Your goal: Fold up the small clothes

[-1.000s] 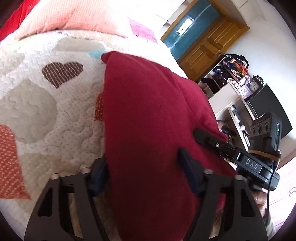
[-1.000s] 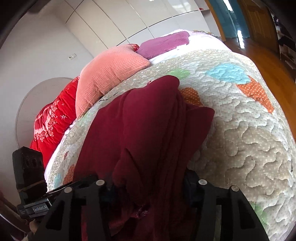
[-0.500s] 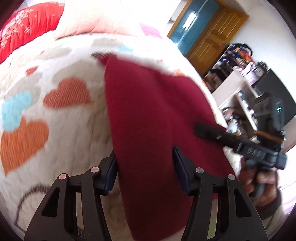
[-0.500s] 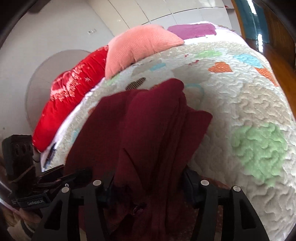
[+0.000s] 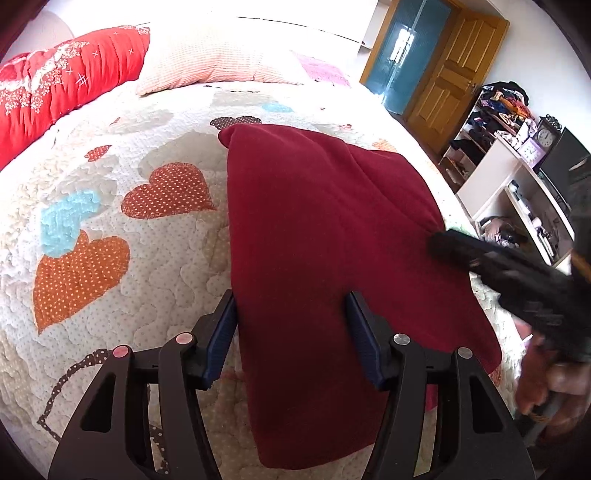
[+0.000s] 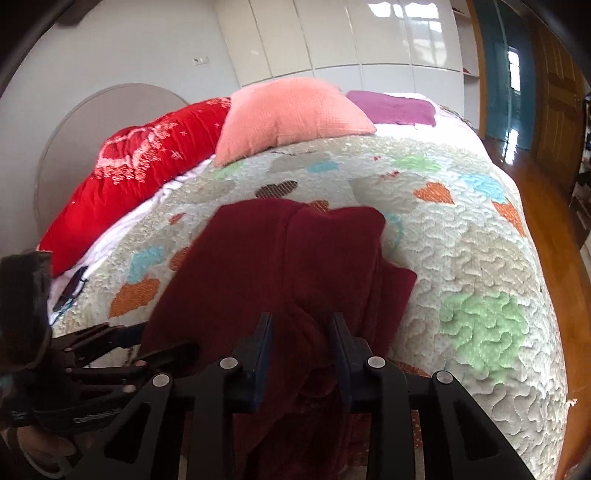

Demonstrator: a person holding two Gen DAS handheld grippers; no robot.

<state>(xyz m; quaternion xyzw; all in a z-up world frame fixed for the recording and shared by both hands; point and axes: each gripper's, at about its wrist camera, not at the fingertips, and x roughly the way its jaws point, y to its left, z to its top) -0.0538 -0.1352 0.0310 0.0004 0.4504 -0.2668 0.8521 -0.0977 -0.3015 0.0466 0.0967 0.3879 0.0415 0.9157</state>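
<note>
Garment now dragged flatter across bed, left tool opening astride its edge, right tool closing on bunched hem, next fold pending.

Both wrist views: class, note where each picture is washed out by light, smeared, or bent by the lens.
Left wrist view: the pillow at the bed's head is bleached by glare, and the right tool is smeared by motion. Right wrist view: window glare shines on the wardrobe doors, and the quilt bulges dome-like.
</note>
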